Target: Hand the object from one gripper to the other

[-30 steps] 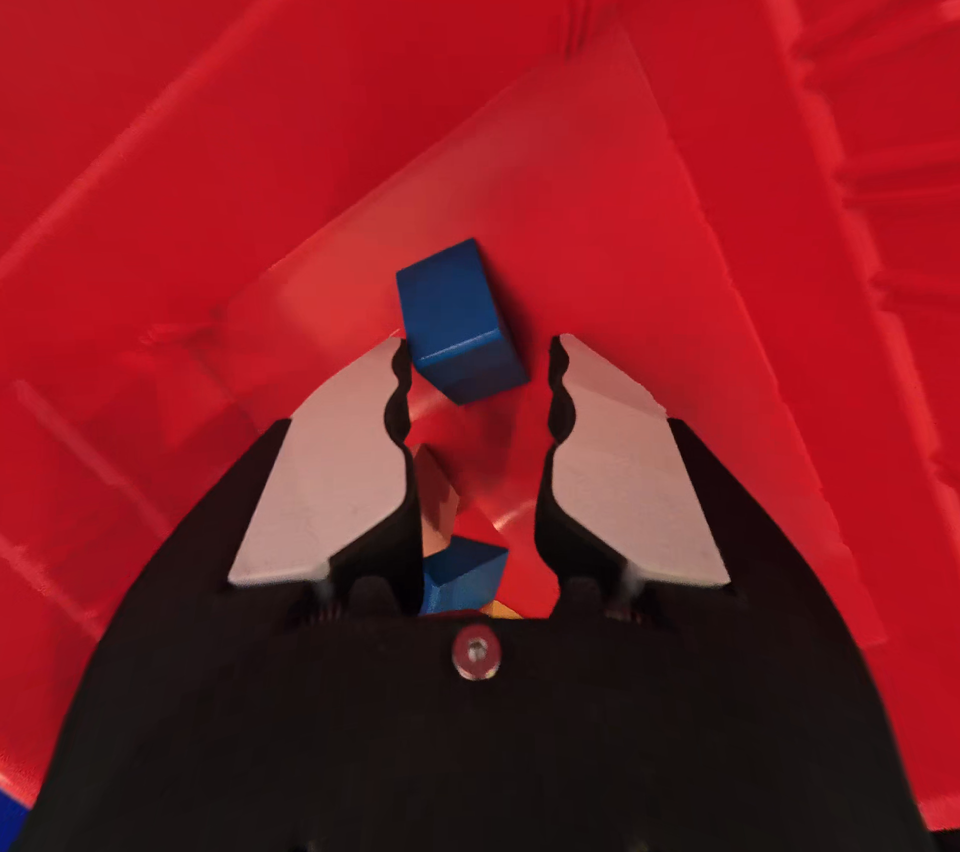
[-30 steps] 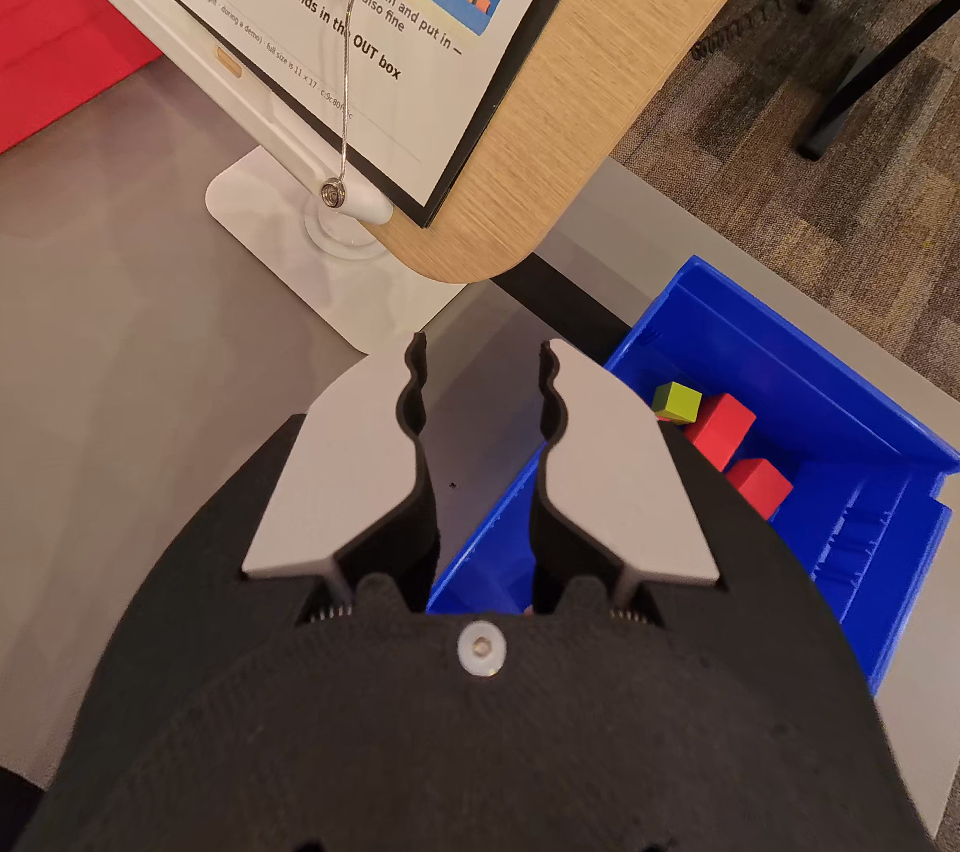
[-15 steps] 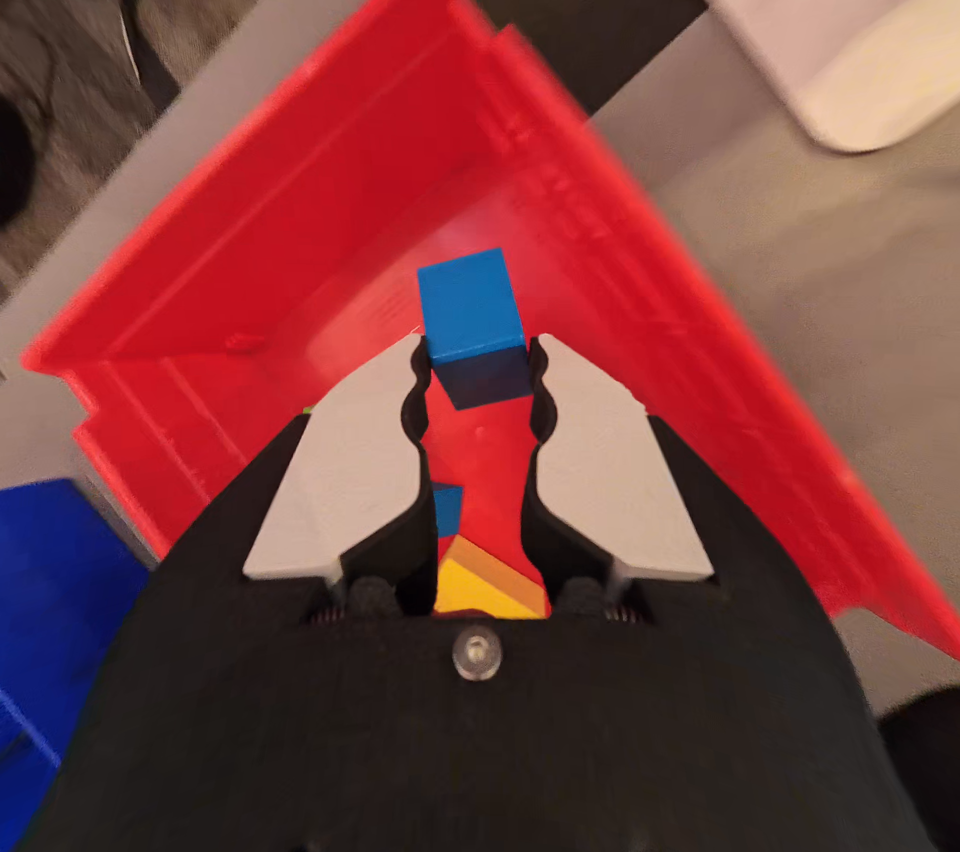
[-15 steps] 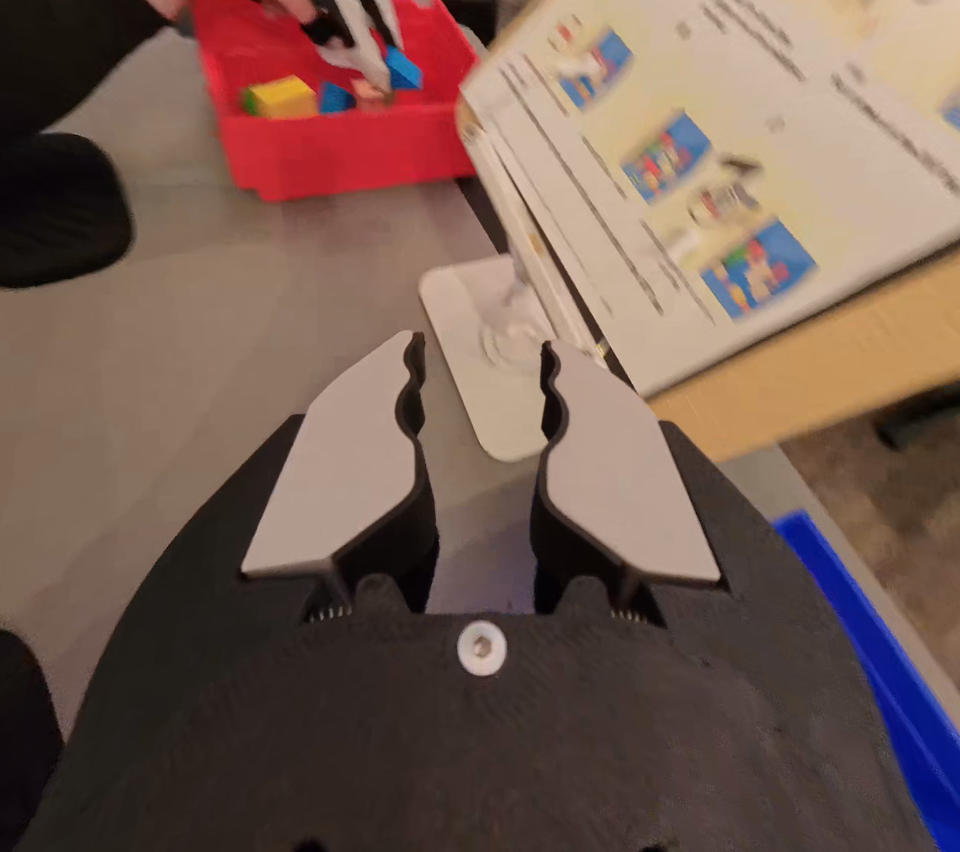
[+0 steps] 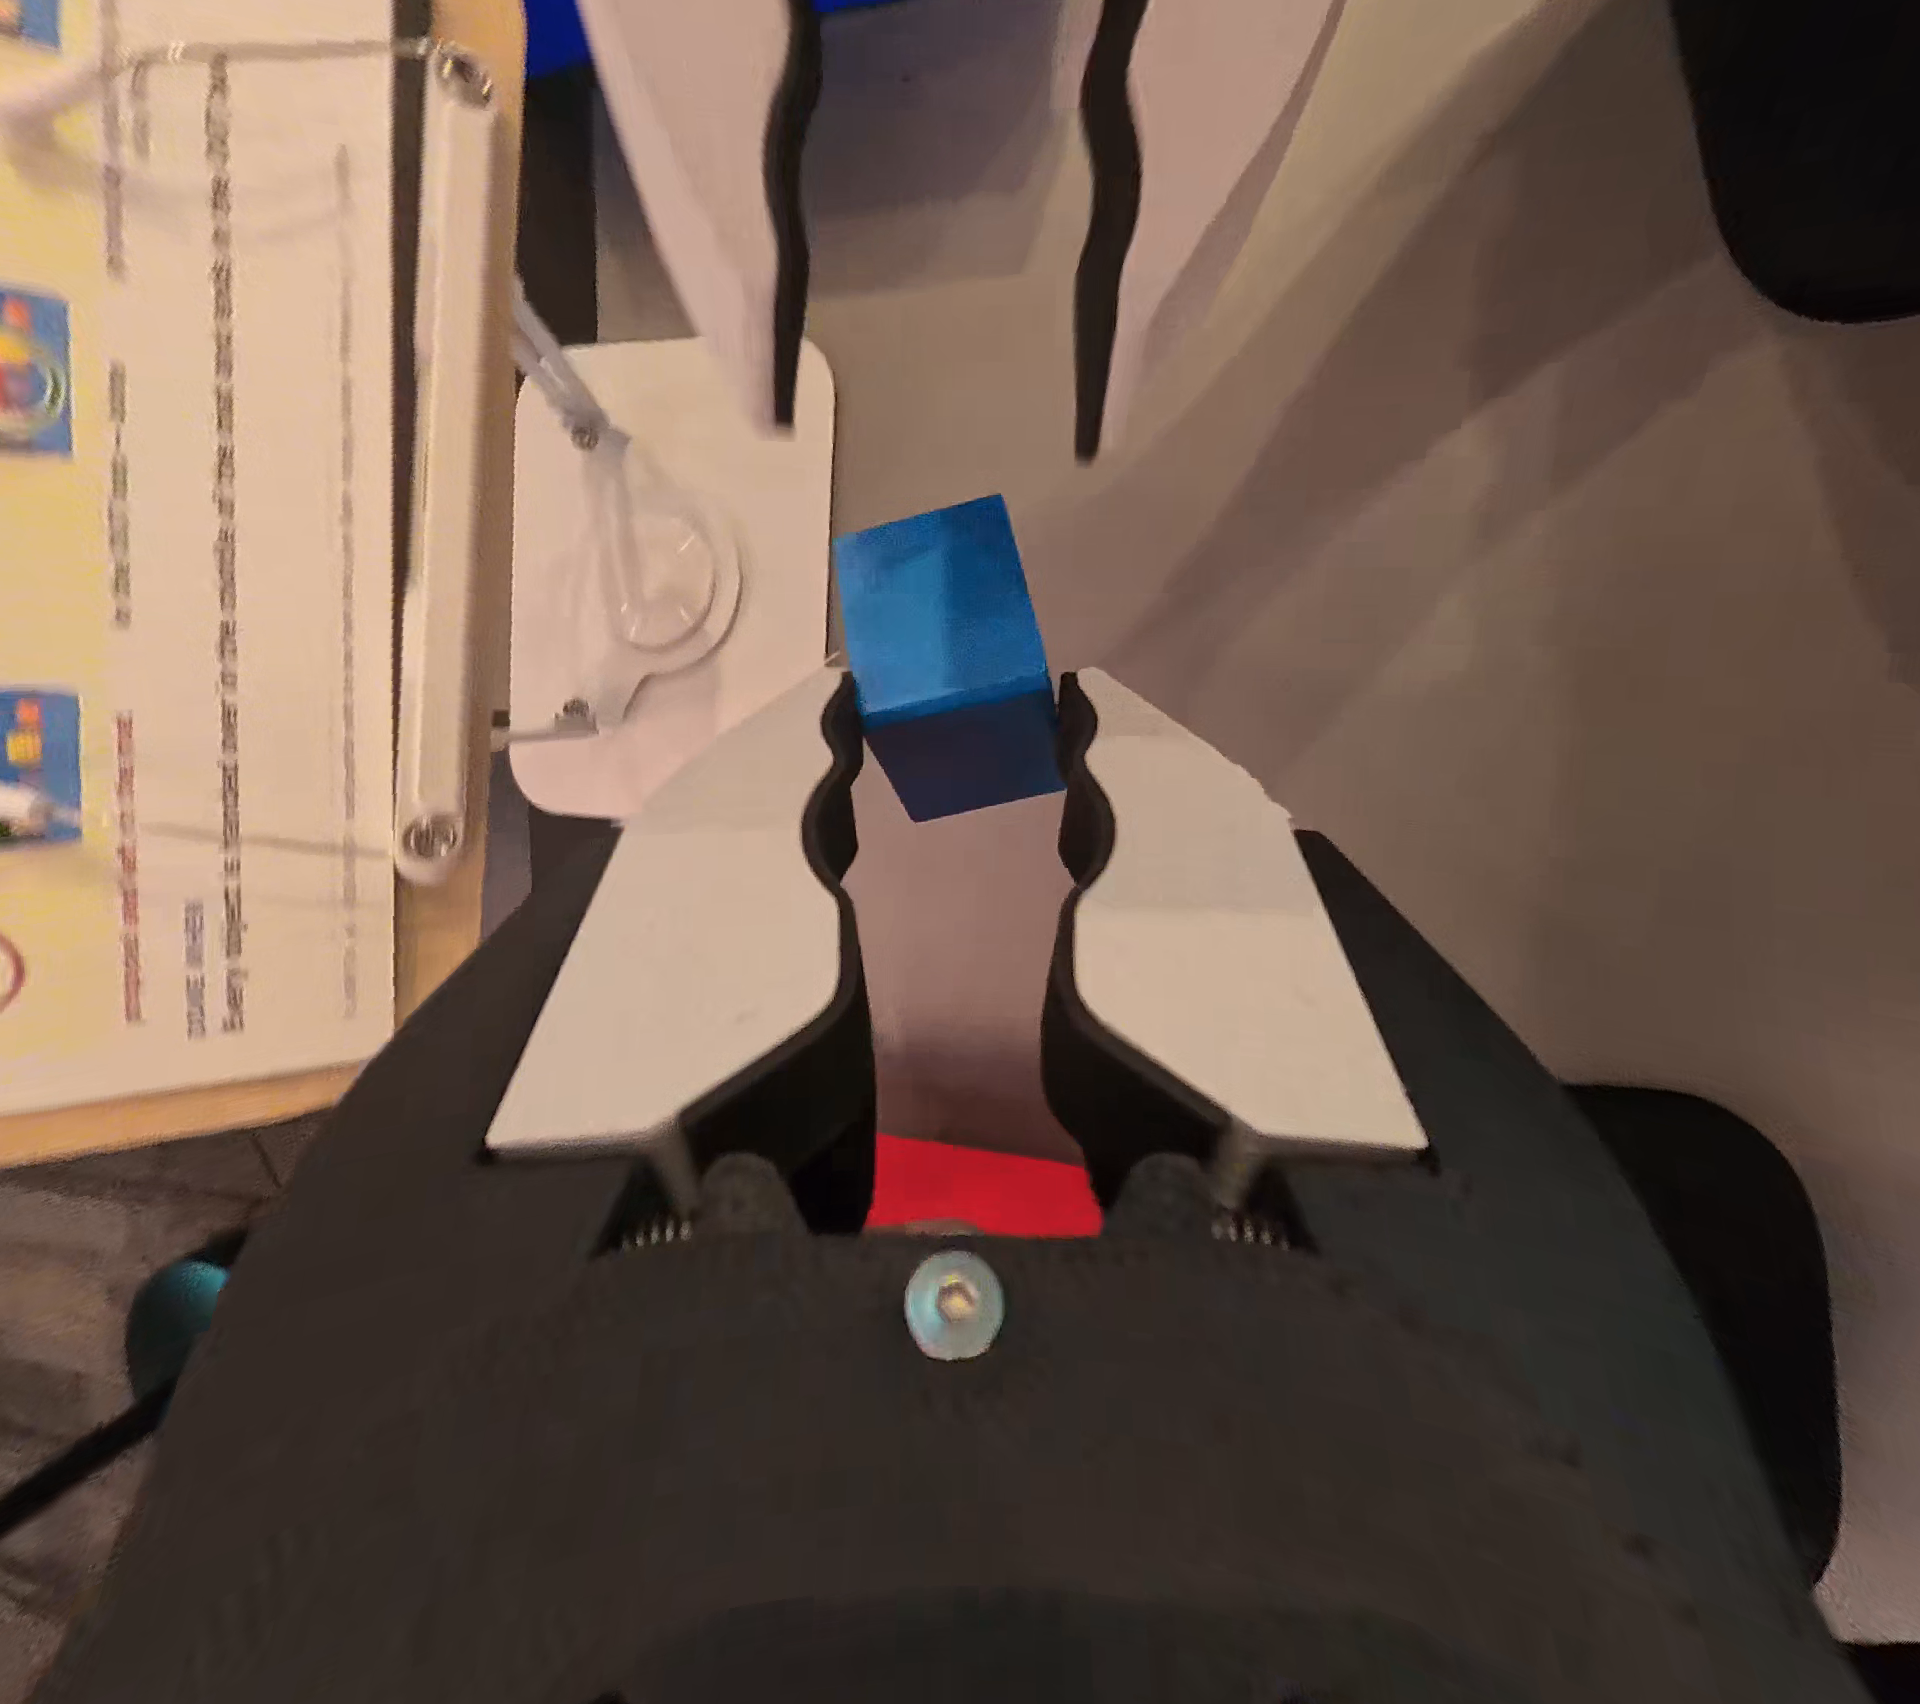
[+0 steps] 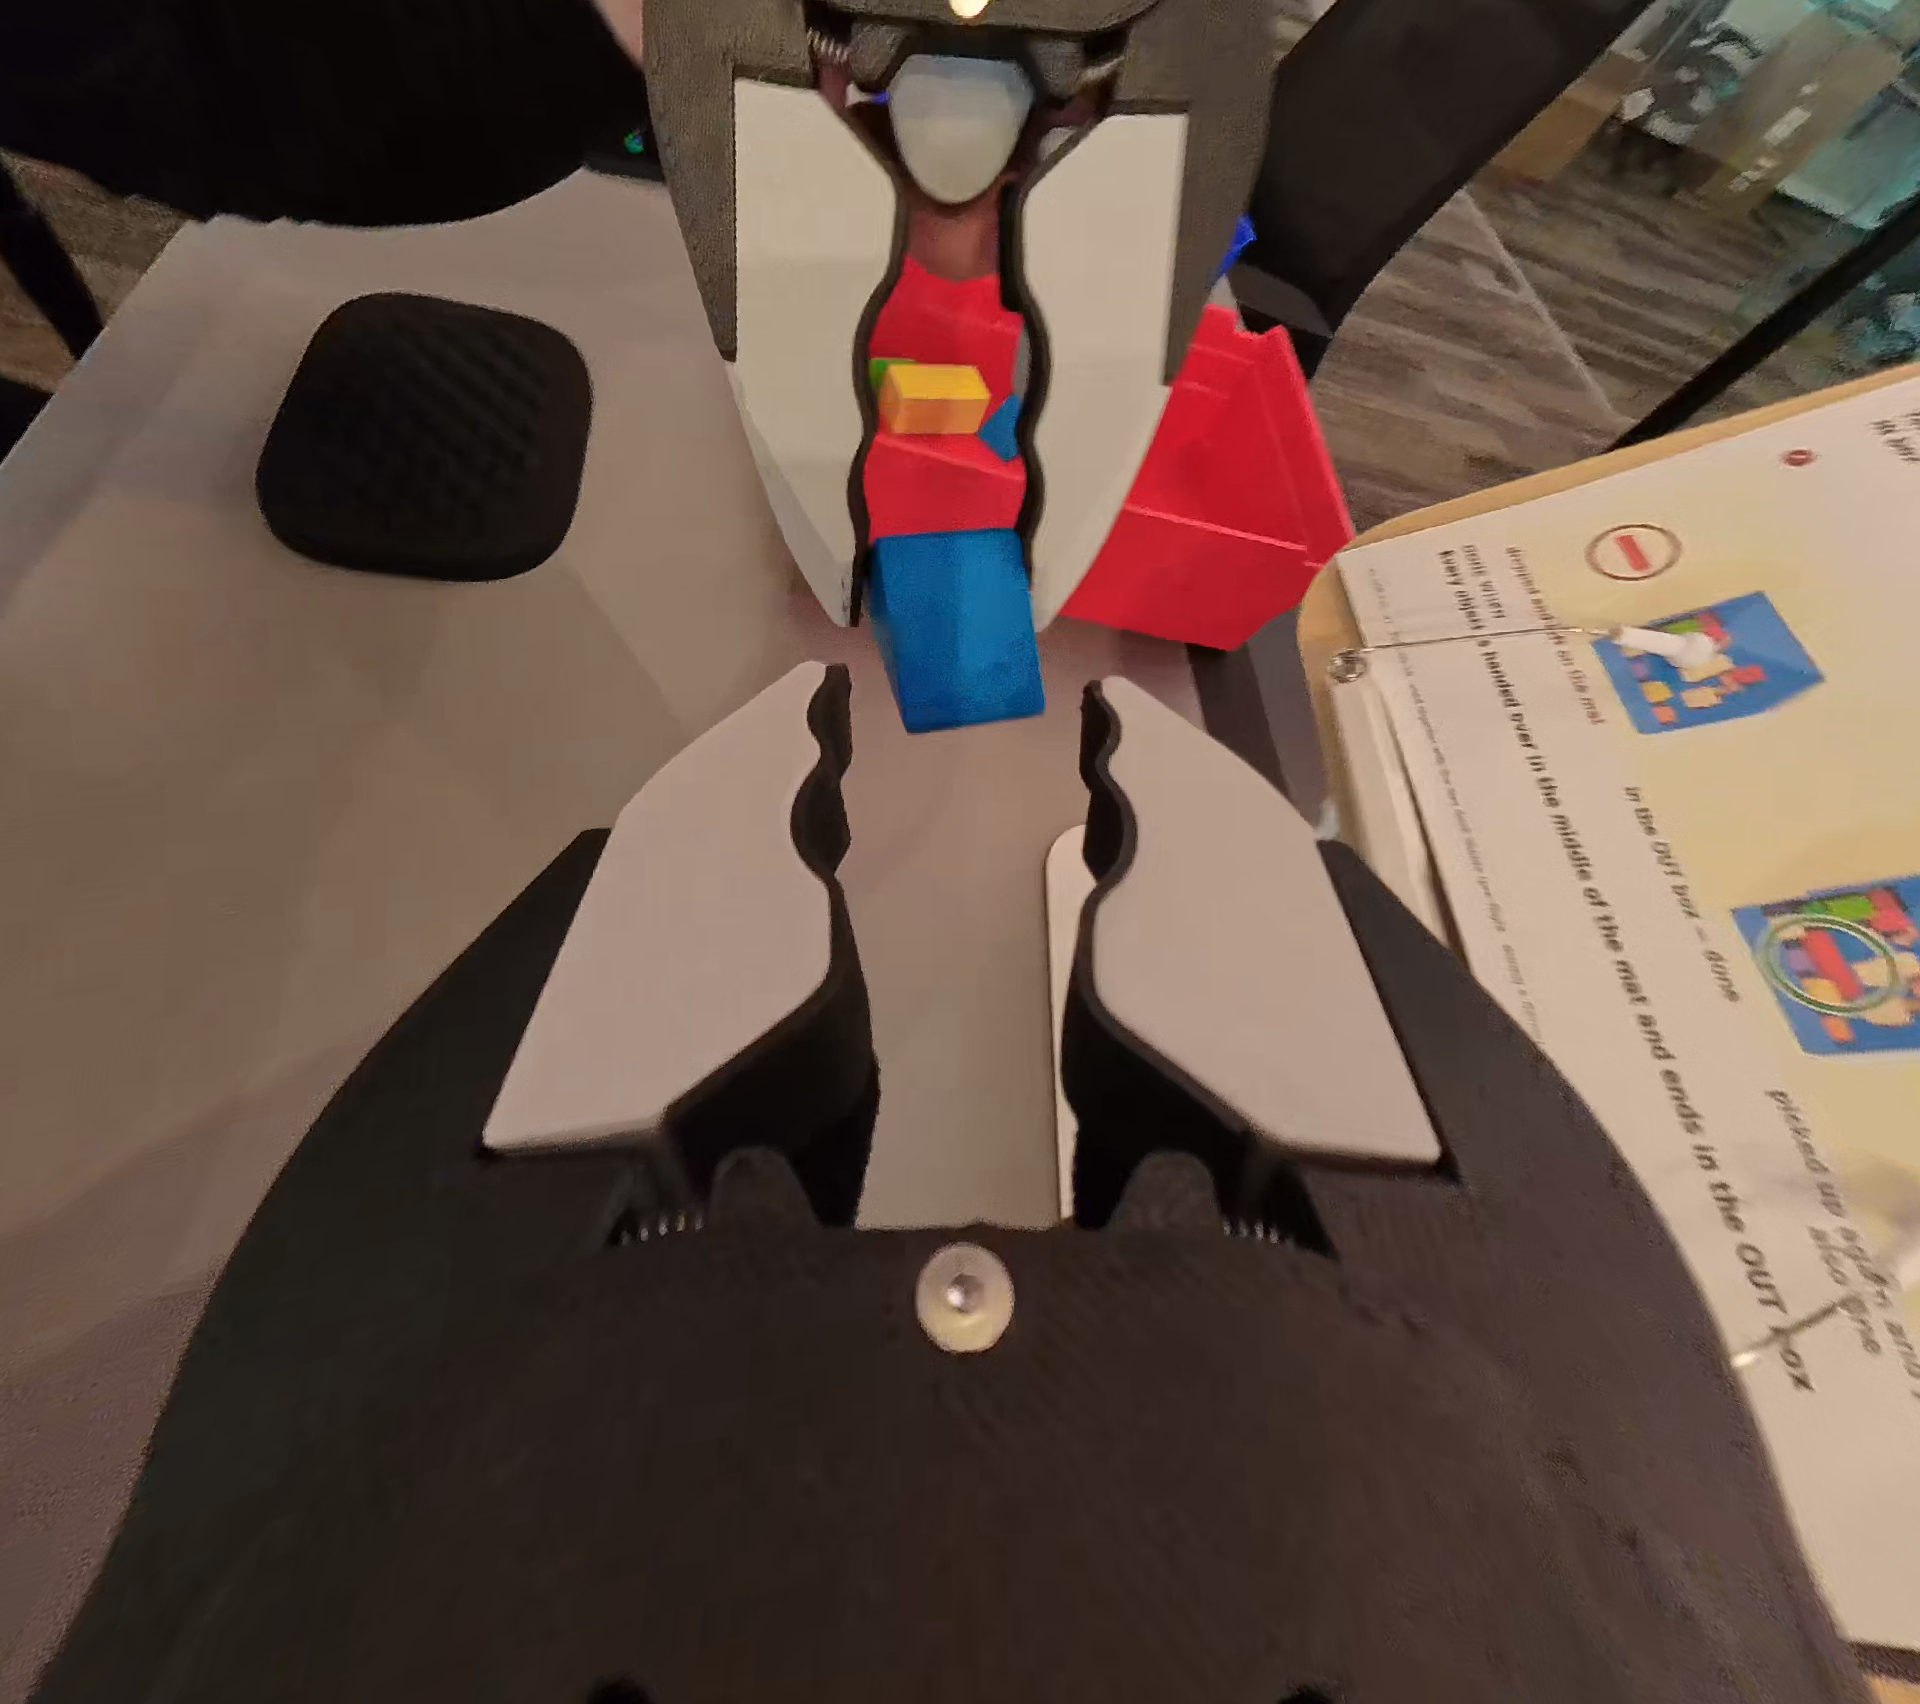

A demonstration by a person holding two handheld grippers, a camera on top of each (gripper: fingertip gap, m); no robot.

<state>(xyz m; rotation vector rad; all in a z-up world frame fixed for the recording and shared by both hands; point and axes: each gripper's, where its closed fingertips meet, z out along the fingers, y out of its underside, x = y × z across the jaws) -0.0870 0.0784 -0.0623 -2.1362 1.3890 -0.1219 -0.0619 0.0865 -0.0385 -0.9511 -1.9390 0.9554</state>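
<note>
Red bin (image 6: 1195, 501) partly hidden, sign sheet (image 5: 208, 511) blurred — perhaps instructions

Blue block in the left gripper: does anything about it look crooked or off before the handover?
Yes: the blue block sits skewed in the left gripper, pinched only at the fingertips. The right gripper is open, not touching it.

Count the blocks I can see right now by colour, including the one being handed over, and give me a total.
Blue: 2, the blue block clamped in the left gripper, and a blue piece in the red bin
Yellow: 1, the yellow block in the bin
Green: 1, a green sliver beside it, mostly hidden
Total: 4 visible; the left gripper hides much of the bin.
</note>
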